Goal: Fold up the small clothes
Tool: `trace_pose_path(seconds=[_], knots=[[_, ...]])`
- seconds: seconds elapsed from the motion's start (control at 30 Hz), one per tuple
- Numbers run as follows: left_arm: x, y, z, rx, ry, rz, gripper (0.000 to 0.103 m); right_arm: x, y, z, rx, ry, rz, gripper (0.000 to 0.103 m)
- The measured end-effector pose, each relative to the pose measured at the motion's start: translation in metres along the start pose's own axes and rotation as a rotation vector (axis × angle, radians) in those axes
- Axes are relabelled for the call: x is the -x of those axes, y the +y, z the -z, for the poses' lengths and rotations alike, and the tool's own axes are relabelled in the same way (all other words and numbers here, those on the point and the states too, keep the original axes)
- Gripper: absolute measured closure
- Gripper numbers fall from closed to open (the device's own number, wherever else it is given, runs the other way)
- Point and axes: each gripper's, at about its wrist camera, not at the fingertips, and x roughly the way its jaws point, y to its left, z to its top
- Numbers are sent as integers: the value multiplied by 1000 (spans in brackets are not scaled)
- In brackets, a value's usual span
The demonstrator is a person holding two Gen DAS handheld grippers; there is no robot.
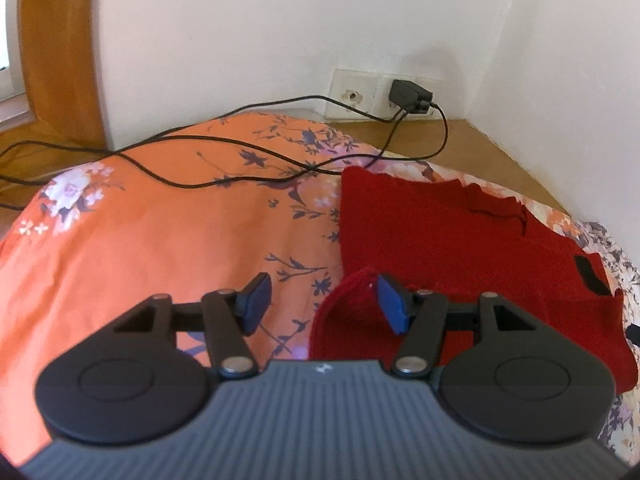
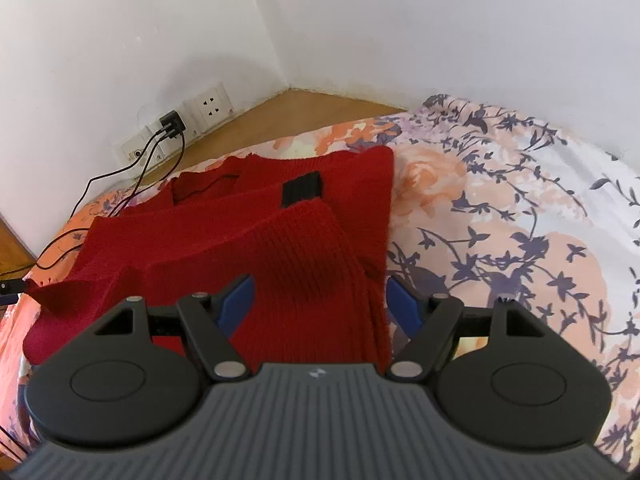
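Note:
A small red knitted sweater [image 1: 440,232] with a black patch [image 1: 591,276] lies on the floral bedsheet [image 1: 160,240]. My left gripper [image 1: 324,304] is open over the sweater's near left corner, where a raised red fold [image 1: 348,312] sits against the right blue pad [image 1: 392,304]. In the right wrist view the sweater [image 2: 248,216] is partly folded, with a ribbed sleeve [image 2: 304,264] laid across its body. There my right gripper [image 2: 320,300] hangs open, its blue pads [image 2: 240,300] on either side of that ribbed sleeve. The black patch [image 2: 302,192] lies beyond it.
Black cables [image 1: 224,160] trail across the bedsheet from a charger [image 1: 410,96] plugged into wall sockets [image 2: 208,108]. A wooden ledge [image 1: 500,148] runs between the bed and the white walls. A wooden frame [image 1: 60,52] stands at the far left. Bare floral bedsheet [image 2: 520,220] spreads to the right.

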Motion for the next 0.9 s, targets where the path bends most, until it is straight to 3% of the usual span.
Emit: trace_pose_path(seconds=[0.4, 0.6, 0.77, 0.9], knots=[[-24, -2, 5, -51, 67, 82, 39, -19, 7, -5, 35, 25, -24, 24], [-46, 3, 10, -7, 97, 85, 39, -24, 6, -5, 28, 35, -29, 24], [-54, 4, 13, 52, 102, 155, 39, -27, 9, -5, 51, 37, -23, 24], [-57, -7, 15, 7, 95, 146, 41, -29, 10, -5, 60, 25, -26, 24]])
